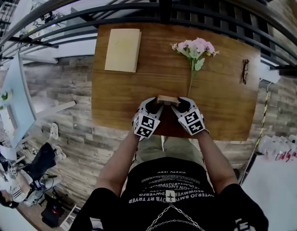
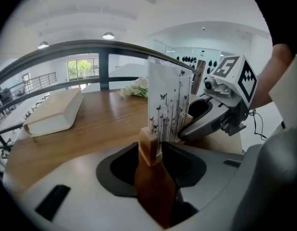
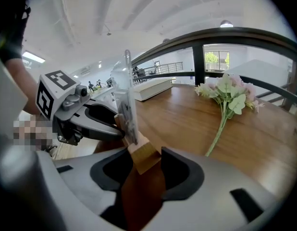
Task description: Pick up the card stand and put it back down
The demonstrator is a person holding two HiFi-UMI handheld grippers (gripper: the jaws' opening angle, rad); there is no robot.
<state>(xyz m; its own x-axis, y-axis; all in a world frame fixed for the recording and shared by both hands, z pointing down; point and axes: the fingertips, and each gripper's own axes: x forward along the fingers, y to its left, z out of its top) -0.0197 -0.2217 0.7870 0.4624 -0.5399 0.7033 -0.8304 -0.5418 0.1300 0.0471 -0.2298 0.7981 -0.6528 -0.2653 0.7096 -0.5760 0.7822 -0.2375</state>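
Location: the card stand (image 1: 167, 99) sits at the lower centre of the head view, near the front edge of the wooden table (image 1: 220, 95). It appears to rest on the surface. A pale book (image 1: 123, 50) lies at the upper left of the table and a pink flower sprig (image 1: 195, 49) at upper centre, both well apart from the stand.

Grippers: the left gripper (image 1: 156, 105) and the right gripper (image 1: 180, 104) flank the stand, one at each end. In each gripper view the jaws stand spread, with an end of the wooden base (image 2: 151, 146) between them and a gap showing on either side. Neither gripper is pressing on it.

Construction: a short block of light wood, slotted along the top, carries a thin upright card (image 2: 168, 105) printed with butterflies and stems.

Handling, as judged:
- The block looks rigid and light, so a moderate squeeze should suffice.
- The card looks thin and flexible, and it may only be slotted in. It is not a sound place to grip.
- The sound hold is on the block's two ends, low down and below the card.
- Uneven lift between the two ends could tilt the stand and let the card lean or slide.
- Smooth wood may slip on the pads if the grip is too light.
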